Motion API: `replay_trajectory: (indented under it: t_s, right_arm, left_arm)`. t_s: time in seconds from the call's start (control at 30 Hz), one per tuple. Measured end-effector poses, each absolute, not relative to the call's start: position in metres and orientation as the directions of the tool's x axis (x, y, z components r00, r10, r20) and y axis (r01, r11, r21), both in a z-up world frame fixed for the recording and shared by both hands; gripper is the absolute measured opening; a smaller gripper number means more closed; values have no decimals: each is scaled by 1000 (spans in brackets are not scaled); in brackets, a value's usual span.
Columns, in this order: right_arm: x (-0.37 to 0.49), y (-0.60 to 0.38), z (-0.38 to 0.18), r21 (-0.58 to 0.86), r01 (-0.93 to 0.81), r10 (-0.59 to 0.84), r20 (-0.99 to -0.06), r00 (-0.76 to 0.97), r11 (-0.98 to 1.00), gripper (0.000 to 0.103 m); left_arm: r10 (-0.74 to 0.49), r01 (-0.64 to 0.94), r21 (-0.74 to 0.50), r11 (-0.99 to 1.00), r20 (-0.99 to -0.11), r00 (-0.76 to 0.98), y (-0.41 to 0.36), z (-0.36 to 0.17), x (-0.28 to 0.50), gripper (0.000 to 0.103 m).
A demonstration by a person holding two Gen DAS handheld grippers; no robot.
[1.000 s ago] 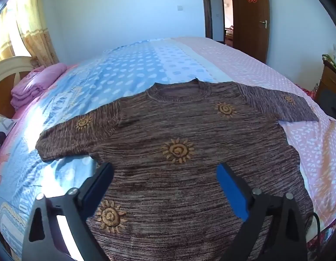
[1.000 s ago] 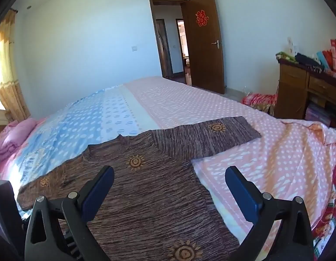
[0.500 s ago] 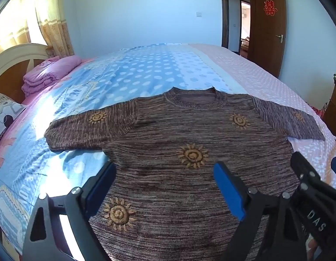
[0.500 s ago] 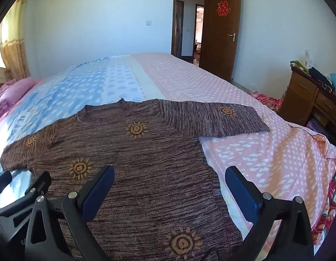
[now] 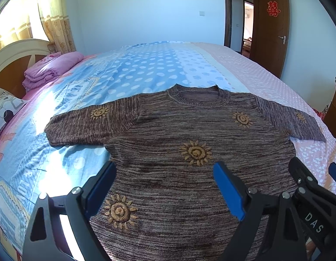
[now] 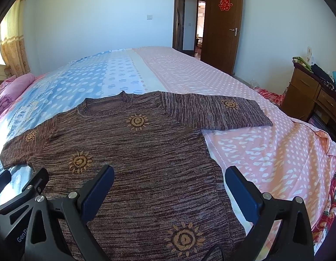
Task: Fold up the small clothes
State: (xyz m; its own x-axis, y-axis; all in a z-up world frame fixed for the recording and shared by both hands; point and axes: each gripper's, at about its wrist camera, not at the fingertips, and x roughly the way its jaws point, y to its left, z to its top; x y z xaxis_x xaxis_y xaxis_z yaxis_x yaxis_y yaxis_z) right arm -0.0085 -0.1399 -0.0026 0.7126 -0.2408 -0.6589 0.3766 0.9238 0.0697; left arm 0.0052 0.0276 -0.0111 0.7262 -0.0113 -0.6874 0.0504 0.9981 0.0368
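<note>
A brown knit sweater (image 5: 181,134) (image 6: 146,152) with yellow sun motifs lies spread flat on the bed, neck toward the far side and both sleeves stretched out. My left gripper (image 5: 164,174) hovers open over its lower left part, with nothing between the blue pads. Over the sweater's lower right part my right gripper (image 6: 170,180) is open too, and nothing is between its pads. Each gripper's black frame shows at the edge of the other's view: the right one (image 5: 309,195) and the left one (image 6: 26,191).
The bed (image 5: 146,69) has a blue and pink dotted cover. Folded pink bedding (image 5: 50,69) lies by the headboard (image 5: 13,56) at the left. A wooden dresser (image 6: 309,95) with clutter stands at the right. An open door (image 6: 222,21) is at the back.
Both views have rolled level and swung toward the sweater, which now sits centred. Each gripper has come into the other's view. The jaws stay apart and the sweater has not moved.
</note>
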Motion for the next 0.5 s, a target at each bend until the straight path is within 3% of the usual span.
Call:
replay_trajectory:
  t_s: [0.5]
  right_arm:
    - [-11,-143,-3,82,382,-234,-667,708,921,102]
  left_arm:
    - [4,51,58,997,-694,720,28,-13,5,93]
